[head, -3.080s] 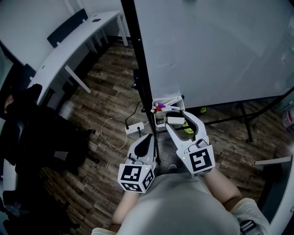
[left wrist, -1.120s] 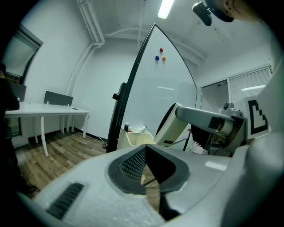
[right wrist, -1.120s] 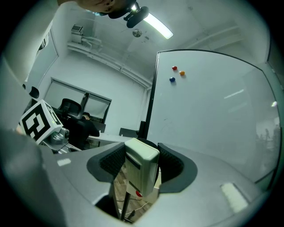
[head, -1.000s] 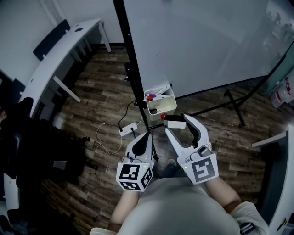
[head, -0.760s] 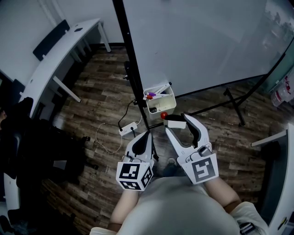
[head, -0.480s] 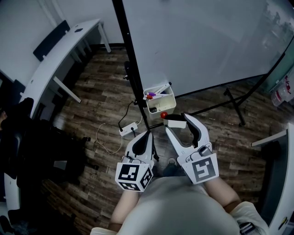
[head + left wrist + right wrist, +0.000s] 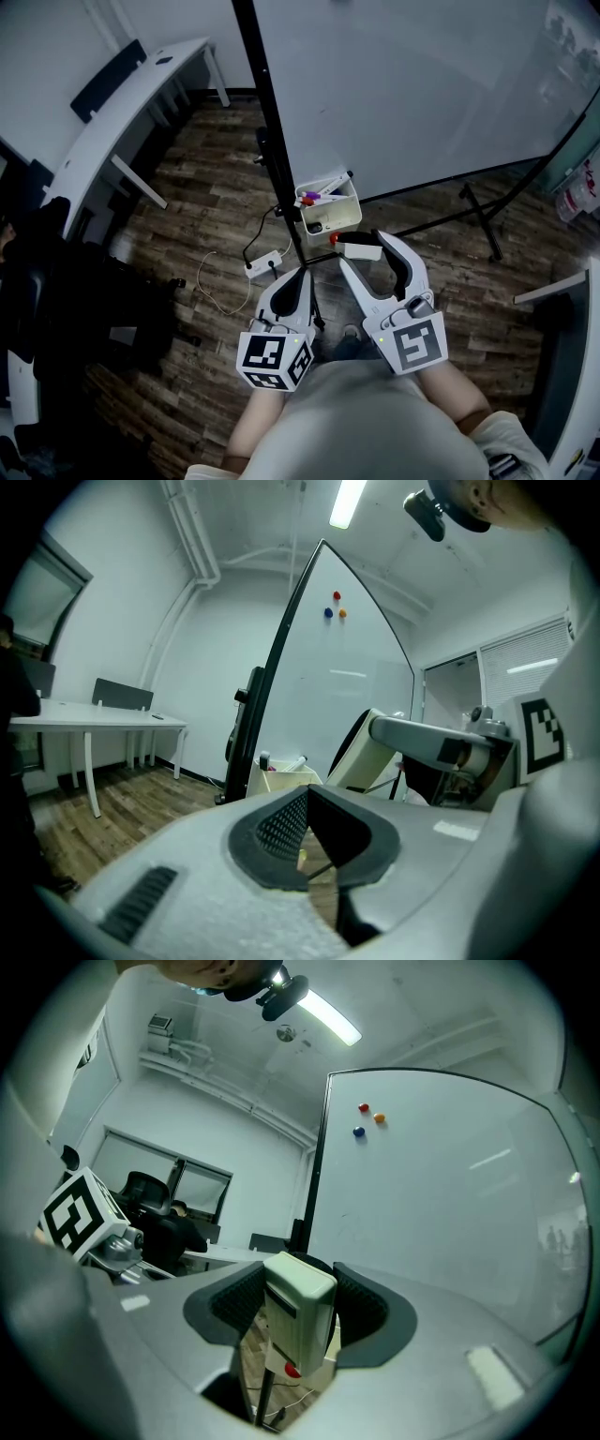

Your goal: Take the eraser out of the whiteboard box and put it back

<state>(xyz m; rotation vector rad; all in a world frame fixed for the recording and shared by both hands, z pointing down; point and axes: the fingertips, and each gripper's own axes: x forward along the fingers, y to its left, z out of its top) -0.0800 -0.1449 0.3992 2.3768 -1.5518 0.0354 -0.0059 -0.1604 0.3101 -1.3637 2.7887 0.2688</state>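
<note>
Dark wood-plank floor (image 7: 211, 183) lies below me, with a whiteboard (image 7: 412, 84) on a black stand at 12 o'clock and a white desk (image 7: 122, 103) off at 10. The whiteboard box (image 7: 342, 217) hangs on the stand with markers (image 7: 323, 195) in it. My right tool (image 7: 366, 251) is clamped on the eraser (image 7: 298, 1312), held outside the box, near it at its 5 o'clock. The eraser is a pale, round-cornered block. My left tool (image 7: 300, 277) has its jaws together, empty.

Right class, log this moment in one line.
right claw: shut on eraser | left claw: shut, empty | whiteboard box: holds markers | stage: eraser out, not yet back
</note>
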